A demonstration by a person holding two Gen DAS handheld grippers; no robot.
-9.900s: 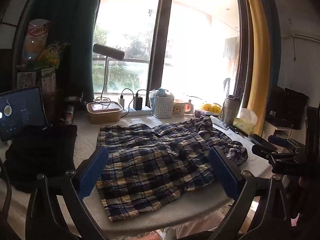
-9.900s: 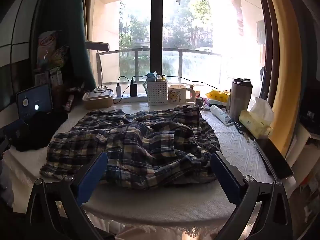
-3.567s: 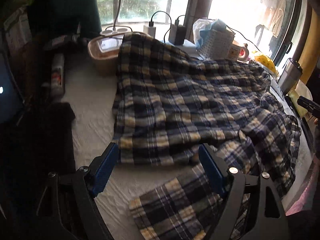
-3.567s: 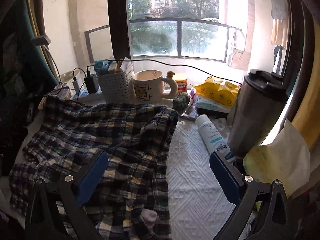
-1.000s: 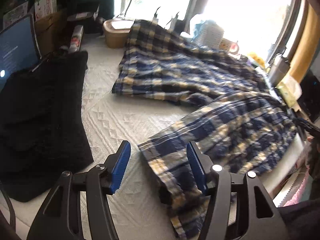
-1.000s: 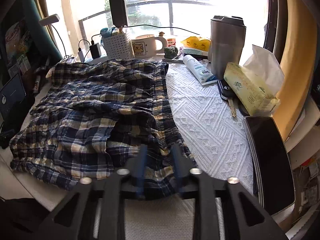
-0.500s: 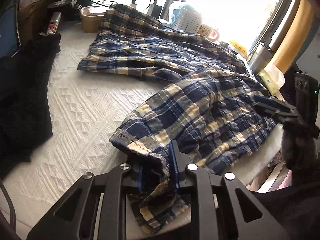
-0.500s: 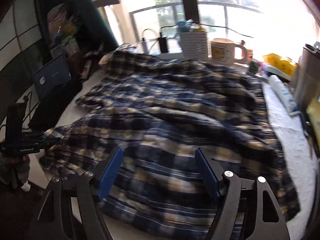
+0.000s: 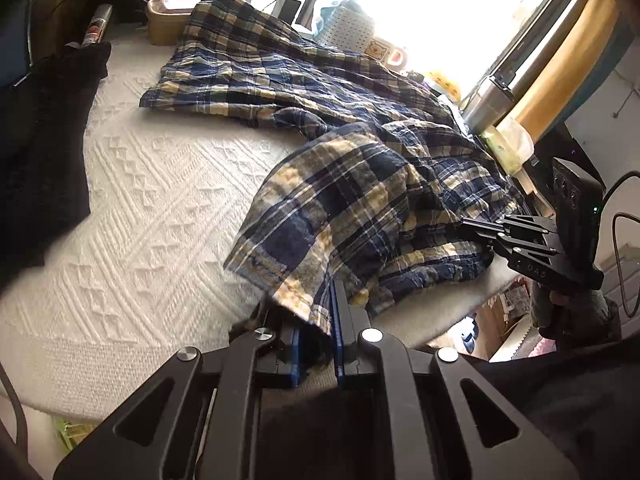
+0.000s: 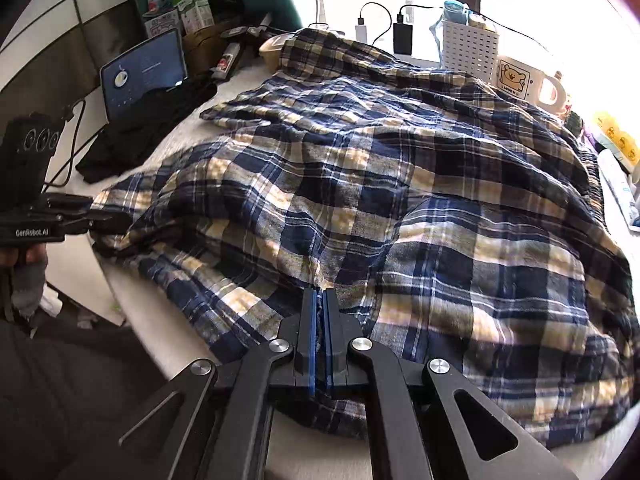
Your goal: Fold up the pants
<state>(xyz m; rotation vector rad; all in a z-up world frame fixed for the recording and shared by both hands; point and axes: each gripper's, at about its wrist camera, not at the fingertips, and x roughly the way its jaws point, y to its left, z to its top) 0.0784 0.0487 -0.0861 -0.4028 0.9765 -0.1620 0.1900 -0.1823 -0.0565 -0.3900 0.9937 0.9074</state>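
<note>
While the plaid pants point(image 10: 400, 184) lie crumpled across my white textured tablecloth point(image 9: 152, 216), my left gripper point(image 9: 316, 320) is closing on a leg hem and my right gripper point(image 10: 319, 320) pinches the near edge, so next I judge both must lift together for the fold.

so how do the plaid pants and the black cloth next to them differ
The plaid pants are blue-and-cream checked, rumpled and spread over most of the table; the black cloth is plain and lies at the table's side. The pants are pinched by both claws; the black cloth is untouched. Both lie on the white textured cover.
</note>
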